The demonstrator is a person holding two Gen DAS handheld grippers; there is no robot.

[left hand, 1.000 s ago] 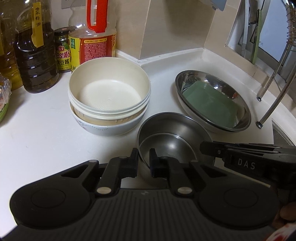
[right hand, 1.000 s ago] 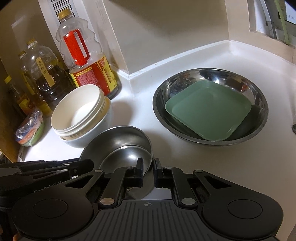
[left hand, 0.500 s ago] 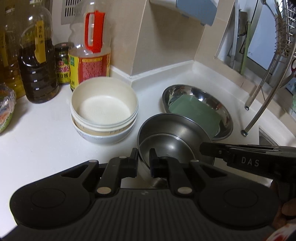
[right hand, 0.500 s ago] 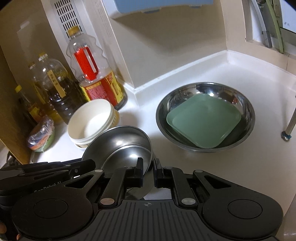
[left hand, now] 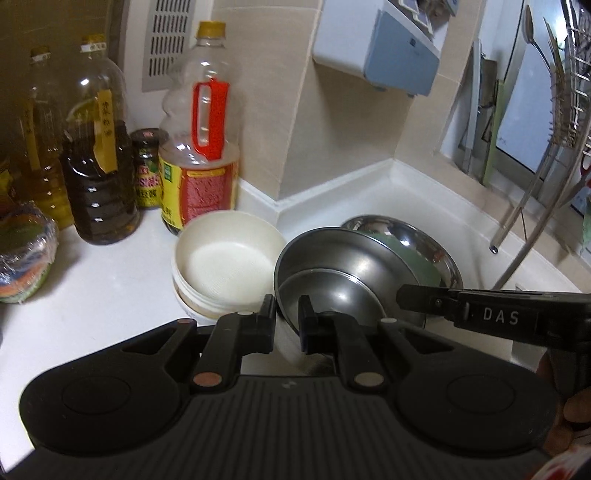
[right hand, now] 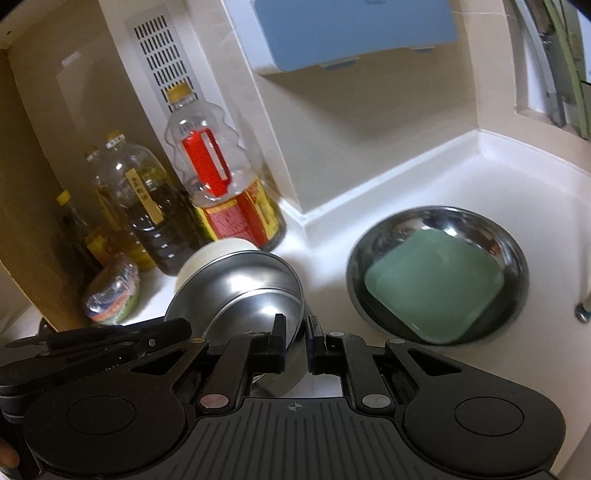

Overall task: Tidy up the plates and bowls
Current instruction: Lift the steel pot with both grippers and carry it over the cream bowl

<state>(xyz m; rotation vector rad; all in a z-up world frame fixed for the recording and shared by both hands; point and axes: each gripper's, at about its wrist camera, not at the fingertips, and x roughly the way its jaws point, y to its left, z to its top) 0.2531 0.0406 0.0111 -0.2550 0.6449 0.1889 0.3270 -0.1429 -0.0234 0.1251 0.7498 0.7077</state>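
Note:
A small steel bowl [left hand: 332, 273] with another nested inside hangs above the white counter. My left gripper [left hand: 287, 314] is shut on its near left rim. My right gripper [right hand: 296, 328] is shut on its right rim; the bowl [right hand: 240, 288] tilts toward the left there. Behind it stands a stack of white bowls [left hand: 225, 262], partly hidden in the right wrist view [right hand: 221, 251]. A wide steel basin [right hand: 509, 251] on the counter holds a square green plate [right hand: 432, 291]. The basin [left hand: 436, 243] shows behind the bowl in the left wrist view.
Oil and sauce bottles [left hand: 199, 158] line the back left wall, with a wrapped bundle [left hand: 22, 258] beside them. A blue wall box [right hand: 351, 33] hangs above the corner. A metal rack's legs [left hand: 517, 221] and hanging utensils stand at the right.
Both grippers have risen together with the steel bowl held between them. The white bowls, the basin and the counter now lie lower and farther away, and more of the wall shows.

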